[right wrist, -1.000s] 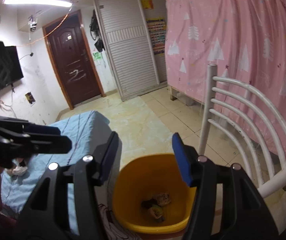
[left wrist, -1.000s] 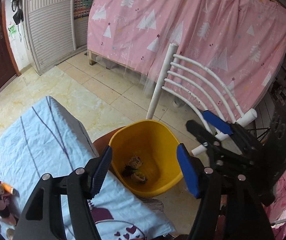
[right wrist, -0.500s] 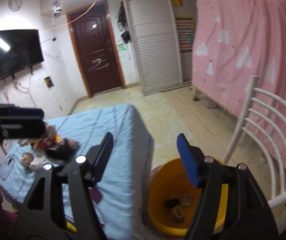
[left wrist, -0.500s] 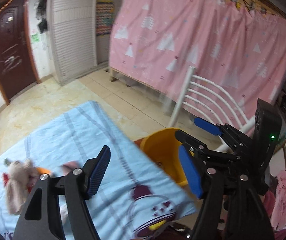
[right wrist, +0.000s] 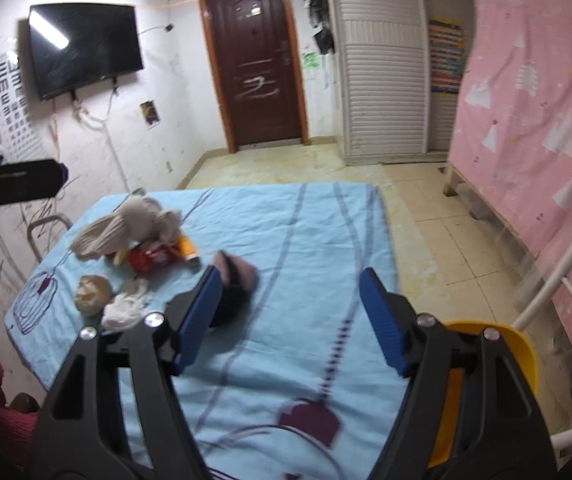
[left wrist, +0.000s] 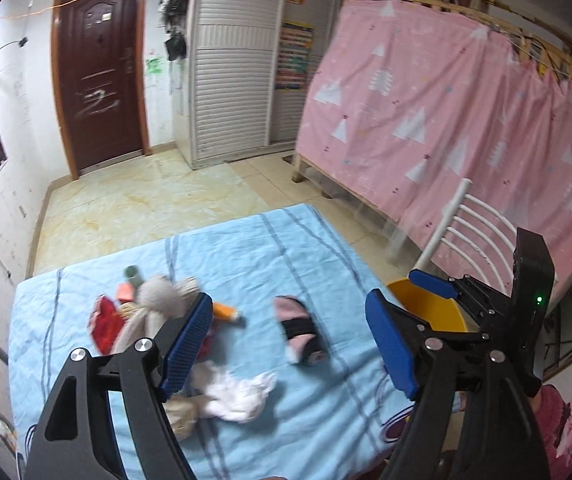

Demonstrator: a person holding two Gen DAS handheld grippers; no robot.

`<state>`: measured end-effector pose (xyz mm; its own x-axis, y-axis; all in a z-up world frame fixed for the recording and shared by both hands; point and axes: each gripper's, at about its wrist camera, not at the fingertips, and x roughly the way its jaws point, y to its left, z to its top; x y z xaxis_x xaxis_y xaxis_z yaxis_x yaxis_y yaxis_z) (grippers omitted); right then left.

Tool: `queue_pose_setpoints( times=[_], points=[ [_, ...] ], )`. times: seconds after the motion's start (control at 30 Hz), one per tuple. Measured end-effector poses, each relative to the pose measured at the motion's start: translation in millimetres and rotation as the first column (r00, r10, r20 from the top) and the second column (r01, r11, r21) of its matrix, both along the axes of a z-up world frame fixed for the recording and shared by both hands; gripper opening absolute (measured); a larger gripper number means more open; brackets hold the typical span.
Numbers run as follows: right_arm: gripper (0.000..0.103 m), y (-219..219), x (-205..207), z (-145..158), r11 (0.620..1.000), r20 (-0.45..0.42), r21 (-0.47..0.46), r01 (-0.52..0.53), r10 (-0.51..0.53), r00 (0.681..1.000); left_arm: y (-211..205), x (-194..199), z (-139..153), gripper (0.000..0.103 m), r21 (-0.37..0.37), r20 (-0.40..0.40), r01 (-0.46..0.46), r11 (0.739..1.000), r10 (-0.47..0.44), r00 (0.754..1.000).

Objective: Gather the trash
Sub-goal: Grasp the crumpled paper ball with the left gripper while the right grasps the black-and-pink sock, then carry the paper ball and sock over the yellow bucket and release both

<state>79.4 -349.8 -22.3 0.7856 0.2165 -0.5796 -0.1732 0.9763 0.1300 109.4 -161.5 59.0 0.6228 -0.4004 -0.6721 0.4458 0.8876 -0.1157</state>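
Note:
A heap of trash lies on the blue-sheeted table (left wrist: 270,256): a crumpled white tissue (left wrist: 238,394), a beige paper wad (right wrist: 92,294), a red wrapper (left wrist: 104,324), an orange tube (left wrist: 226,312), a grey-beige cloth (right wrist: 126,226) and a pink-and-black sock (left wrist: 299,334). The yellow bin (left wrist: 429,308) stands off the table's right edge; it also shows in the right wrist view (right wrist: 493,364). My left gripper (left wrist: 289,346) is open and empty above the sock. My right gripper (right wrist: 289,316) is open and empty over the sheet (right wrist: 286,240), beside the sock (right wrist: 238,280).
A white metal chair (left wrist: 473,236) stands behind the bin, against a pink curtain (left wrist: 445,120). A dark door (right wrist: 258,68), a shuttered wardrobe (right wrist: 381,80) and a wall TV (right wrist: 82,48) line the far walls. Tiled floor lies beyond the table.
Both grippers have swung left, away from the yellow bin and over the table. The trash heap has come into full view. Both stay open and empty.

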Motion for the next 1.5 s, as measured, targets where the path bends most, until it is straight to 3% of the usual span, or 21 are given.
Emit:
queue_pose_setpoints(
  times=[0.2,0.4,0.67,1.07,1.17,1.23,1.33,1.37,1.43,1.5],
  points=[
    [0.075,34.9,13.2,-8.7,0.997,-0.04,-0.023,-0.071,0.07,0.997,42.7,4.4,-13.6,0.071,0.025,0.014,-0.094,0.995,0.094,0.995],
    [0.077,58.4,24.5,-14.3,0.994,-0.067,-0.032,-0.107,0.105,0.992,78.7,8.3,-43.7,0.072,0.045,-0.039,-0.149,0.988,0.151,0.988],
    [0.081,73.8,39.9,-24.7,0.993,-0.109,-0.046,-0.107,0.102,0.989,104.7,15.1,-95.6,0.072,0.06,-0.148,-0.158,0.986,0.166,0.975],
    [0.081,78.5,60.7,-44.3,0.996,-0.185,-0.058,-0.074,0.062,0.981,99.0,28.9,-133.3,0.072,0.086,-0.221,-0.096,0.992,0.113,0.969],
    [0.081,79.1,64.2,-49.7,0.996,-0.205,-0.051,-0.071,0.059,0.977,98.3,31.7,-138.1,0.064,0.089,-0.235,-0.092,0.992,0.11,0.966],
    [0.081,78.4,66.5,-53.4,0.997,-0.22,-0.038,-0.067,0.057,0.974,98.0,33.9,-140.8,0.05,0.073,-0.259,-0.085,0.994,0.101,0.961],
    [0.081,77.7,68.0,-58.0,0.998,-0.235,-0.024,-0.066,0.059,0.97,98.0,31.3,-141.1,0.048,0.083,-0.245,-0.084,0.993,0.102,0.964],
    [0.08,78.2,68.2,-58.8,0.997,-0.237,-0.025,-0.068,0.06,0.97,97.9,30.4,-141.2,0.048,0.084,-0.244,-0.082,0.993,0.101,0.965],
    [0.059,79.4,68.7,-61.9,0.996,-0.246,-0.03,-0.078,0.069,0.967,98.6,29.0,-140.1,0.048,0.083,-0.24,-0.082,0.993,0.1,0.966],
    [0.052,79.9,67.7,-63.2,0.996,-0.243,-0.026,-0.087,0.078,0.967,100.6,27.2,-135.9,0.048,0.073,-0.232,-0.085,0.994,0.099,0.968]
  ],
)
